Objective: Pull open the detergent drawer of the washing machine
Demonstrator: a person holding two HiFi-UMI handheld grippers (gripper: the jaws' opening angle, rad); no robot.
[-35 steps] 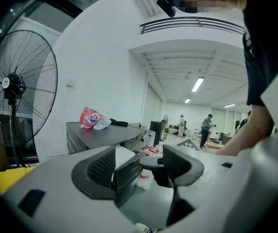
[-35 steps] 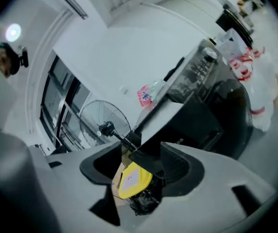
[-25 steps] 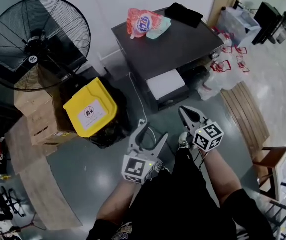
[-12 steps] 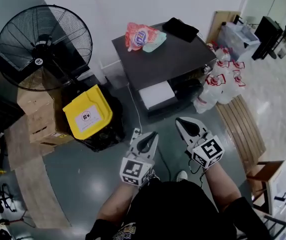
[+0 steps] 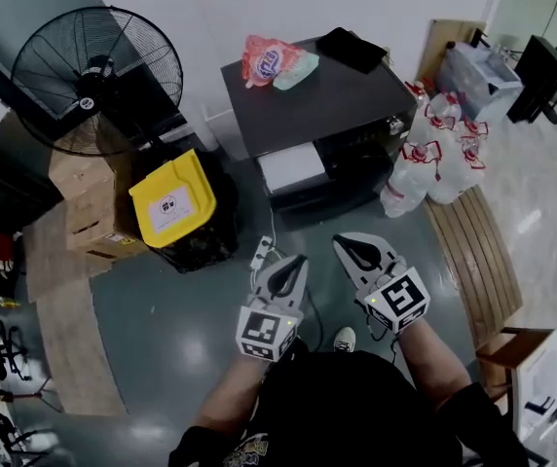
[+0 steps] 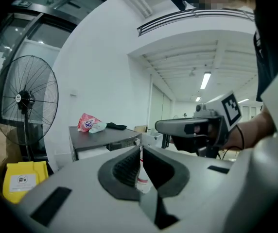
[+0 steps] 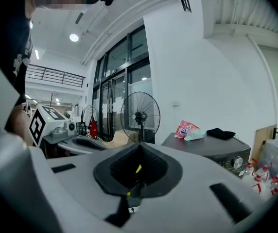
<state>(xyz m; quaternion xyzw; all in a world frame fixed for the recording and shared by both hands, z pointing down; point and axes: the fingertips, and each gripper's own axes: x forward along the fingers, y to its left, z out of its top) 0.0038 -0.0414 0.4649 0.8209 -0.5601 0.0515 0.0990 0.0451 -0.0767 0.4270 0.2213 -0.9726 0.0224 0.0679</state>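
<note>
Left gripper [image 5: 299,261] has just clenched on nothing, right gripper [image 5: 341,241] is pinched empty too, both poised short of the washing machine [image 5: 322,100], presumably lining up on the pale detergent drawer [image 5: 291,166] in its front.

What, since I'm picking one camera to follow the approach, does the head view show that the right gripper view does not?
Only the head view: the slatted wooden pallet, the person's white shoe and the shut right gripper's marker cube. Only the right gripper view: tall black-framed glass doors and a balcony railing. Both: the black pedestal fan, dark grey washing machine, the red-and-white bag on it, and the shut left gripper.
</note>
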